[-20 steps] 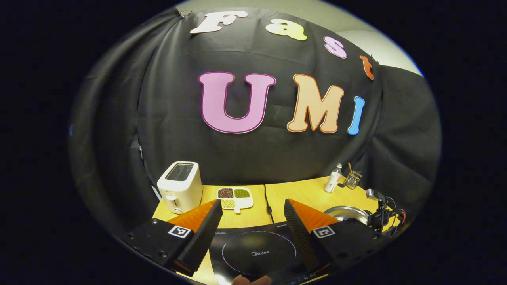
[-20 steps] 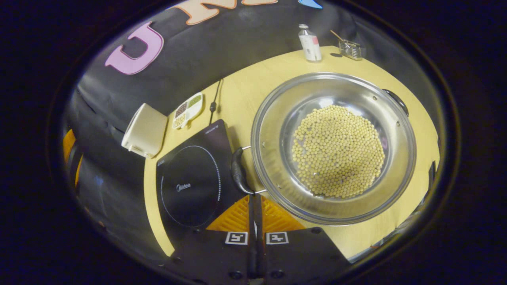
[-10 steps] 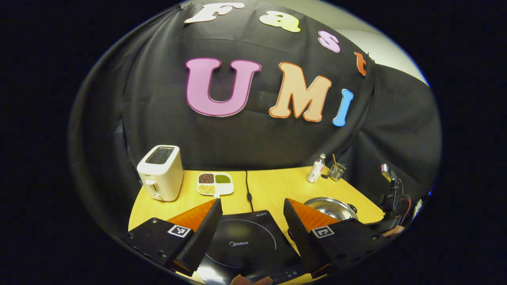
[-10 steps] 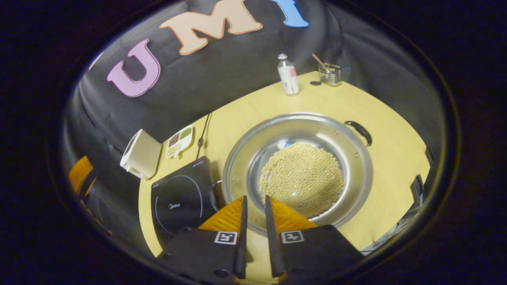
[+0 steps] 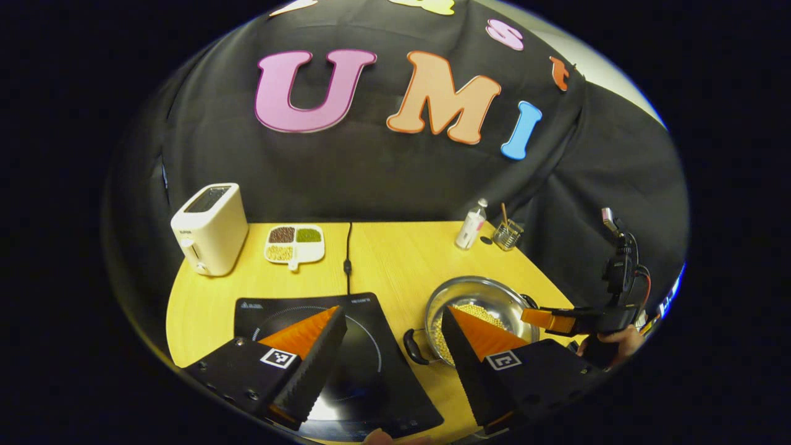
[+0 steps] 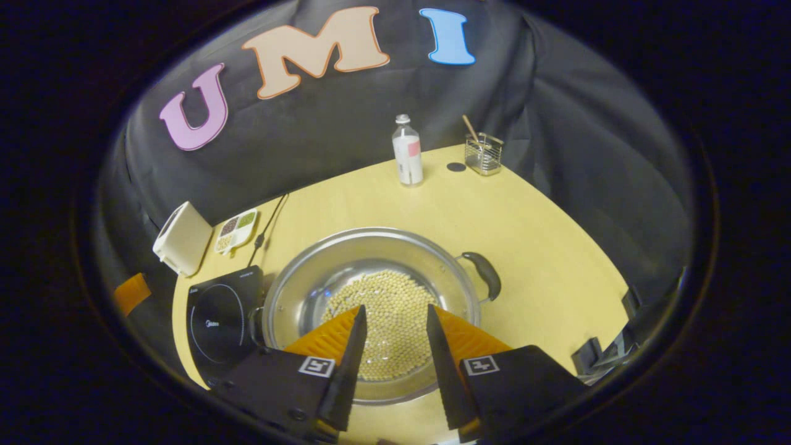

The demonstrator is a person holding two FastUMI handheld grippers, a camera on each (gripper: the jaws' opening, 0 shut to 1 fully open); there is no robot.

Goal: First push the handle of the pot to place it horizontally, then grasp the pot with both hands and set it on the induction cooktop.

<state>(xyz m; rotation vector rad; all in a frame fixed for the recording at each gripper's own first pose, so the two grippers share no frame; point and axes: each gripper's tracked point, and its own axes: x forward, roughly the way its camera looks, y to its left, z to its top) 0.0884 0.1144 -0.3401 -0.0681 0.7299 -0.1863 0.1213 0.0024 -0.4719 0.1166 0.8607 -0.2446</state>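
Hovering my right gripper (image 6: 389, 346) part-open and empty above the pot (image 6: 371, 309). It's steel, bean-laden (heavy, slick). I'd grip its side handles (image 6: 485, 275).

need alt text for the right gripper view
The open right gripper hovers above a steel pot of beans on a yellow table, with a black cooktop to the pot's left.
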